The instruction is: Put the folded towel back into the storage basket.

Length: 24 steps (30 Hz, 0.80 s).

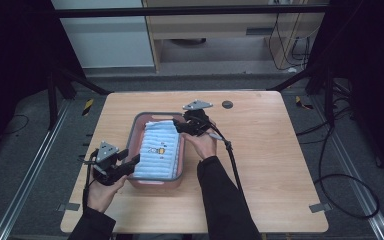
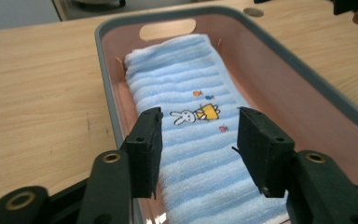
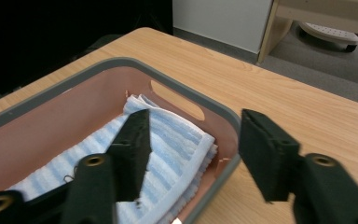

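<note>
While you held both grippers open over the pink bin (image 1: pixel 139 129), the folded blue towel (image 1: pixel 157 152) lay flat inside it — soft, light, limp. Your left gripper (image 2: pixel 196 135) hung above its near end; your right gripper (image 3: pixel 193 140) straddled the far rim — a folded edge looked the best hold.

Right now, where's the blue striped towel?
The blue striped towel lies folded flat inside the pink basin, left of centre on the table in the high view, between the left gripper and the right gripper.
</note>
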Motion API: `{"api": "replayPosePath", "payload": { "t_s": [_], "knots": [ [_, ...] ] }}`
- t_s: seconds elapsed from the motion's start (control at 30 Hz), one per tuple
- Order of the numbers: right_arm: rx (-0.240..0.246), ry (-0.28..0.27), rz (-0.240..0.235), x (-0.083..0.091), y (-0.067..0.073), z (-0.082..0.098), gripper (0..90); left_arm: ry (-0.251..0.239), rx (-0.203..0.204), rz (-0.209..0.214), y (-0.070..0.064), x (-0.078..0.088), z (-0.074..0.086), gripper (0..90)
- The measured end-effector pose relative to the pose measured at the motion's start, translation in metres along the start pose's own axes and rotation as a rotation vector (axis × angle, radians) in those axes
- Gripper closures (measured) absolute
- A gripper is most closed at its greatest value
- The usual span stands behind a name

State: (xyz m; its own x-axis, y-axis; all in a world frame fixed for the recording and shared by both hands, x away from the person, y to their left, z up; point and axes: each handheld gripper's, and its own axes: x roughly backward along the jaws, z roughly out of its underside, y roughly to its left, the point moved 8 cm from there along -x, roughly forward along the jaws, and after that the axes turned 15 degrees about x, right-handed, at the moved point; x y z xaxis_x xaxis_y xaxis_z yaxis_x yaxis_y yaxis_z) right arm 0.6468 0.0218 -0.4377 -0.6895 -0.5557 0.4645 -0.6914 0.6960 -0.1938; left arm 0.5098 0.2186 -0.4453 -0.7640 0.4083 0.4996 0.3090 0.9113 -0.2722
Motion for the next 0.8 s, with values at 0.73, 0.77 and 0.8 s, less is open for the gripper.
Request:
{"api": "replayPosePath", "payload": {
  "t_s": [0.73, 0.77, 0.8],
  "knots": [
    [-0.074, 0.014, 0.106, 0.104, -0.059, 0.075, 21.3, -0.035, -0.048, -0.062, 0.027, 0.007, 0.001, 27.0],
    [-0.074, 0.013, 0.108, 0.107, -0.060, 0.078, 21.2, -0.036, -0.049, -0.067, 0.029, 0.007, 0.001, 26.1],
    [-0.082, 0.009, 0.113, 0.112, -0.062, 0.082, 21.1, -0.036, -0.047, -0.071, 0.031, 0.008, 0.001, 25.5]
  ]
}}
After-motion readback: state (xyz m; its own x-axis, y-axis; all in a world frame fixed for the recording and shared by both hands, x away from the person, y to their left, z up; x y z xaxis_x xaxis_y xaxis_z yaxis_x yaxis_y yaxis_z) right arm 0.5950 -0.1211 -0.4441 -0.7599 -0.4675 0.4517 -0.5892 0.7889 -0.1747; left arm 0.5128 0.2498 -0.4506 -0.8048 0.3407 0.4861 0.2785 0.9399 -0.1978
